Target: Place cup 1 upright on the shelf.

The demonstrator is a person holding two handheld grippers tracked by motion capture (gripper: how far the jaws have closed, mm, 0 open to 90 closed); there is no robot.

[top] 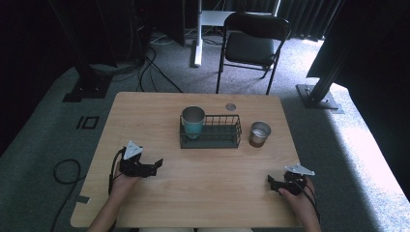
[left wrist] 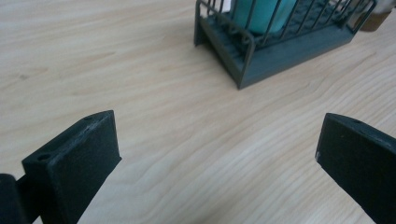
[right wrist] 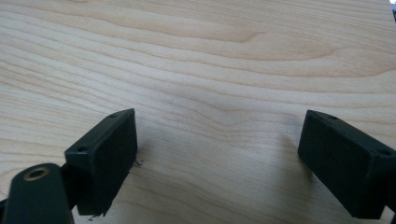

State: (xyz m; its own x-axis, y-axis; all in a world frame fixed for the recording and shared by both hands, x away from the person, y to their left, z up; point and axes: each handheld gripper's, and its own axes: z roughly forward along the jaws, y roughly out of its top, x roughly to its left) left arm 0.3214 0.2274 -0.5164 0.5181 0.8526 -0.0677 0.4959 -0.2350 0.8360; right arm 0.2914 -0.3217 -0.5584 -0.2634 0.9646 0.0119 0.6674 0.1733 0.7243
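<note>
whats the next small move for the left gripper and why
Probably ease the left gripper forward toward the wire rack. Its fingers stand open with nothing between them, and the rack with the teal cup lies ahead of it across bare table.

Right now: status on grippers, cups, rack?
Left hand-held gripper open, right hand-held gripper open, both empty. Teal cup in wire rack; metal cup beside it. Nothing between.

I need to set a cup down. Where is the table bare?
Bare: the wide near strip between the left gripper and right gripper, and left of the rack. Crowded: table's far middle, with teal cup in rack, metal cup beside.
</note>
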